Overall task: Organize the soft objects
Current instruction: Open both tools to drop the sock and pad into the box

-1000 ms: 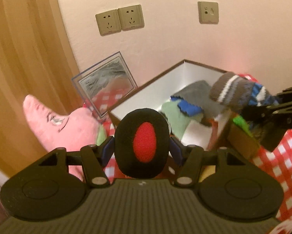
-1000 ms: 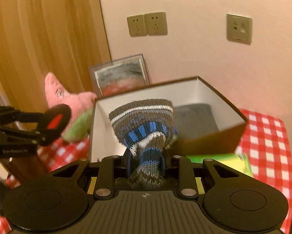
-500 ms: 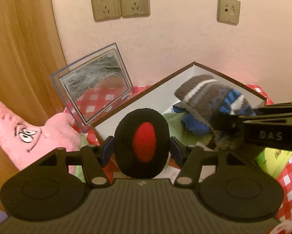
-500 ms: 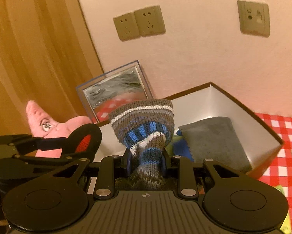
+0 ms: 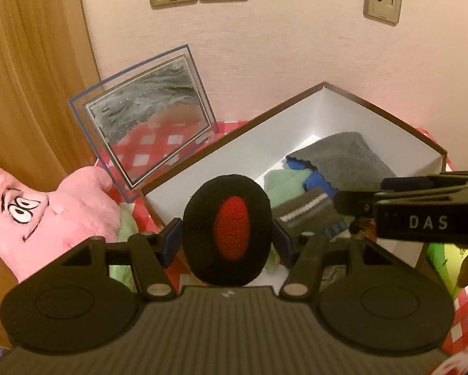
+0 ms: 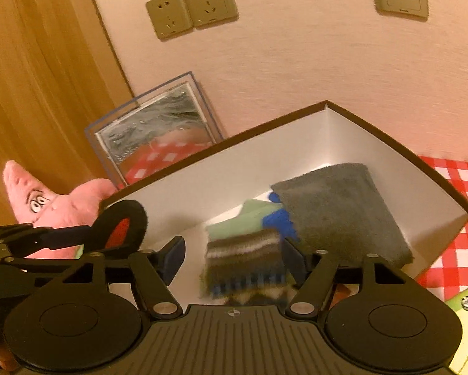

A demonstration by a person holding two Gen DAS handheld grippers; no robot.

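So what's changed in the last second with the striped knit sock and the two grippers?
The right gripper has opened and let go of the striped knit sock, which has dropped into the box beside the gray cloth. The left gripper stays clamped on the black and red pad.

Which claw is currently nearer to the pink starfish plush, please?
Left. The left claw, shut on the black-and-red pad, sits right beside the pink starfish plush; the right claw hangs open over the box, farther away.
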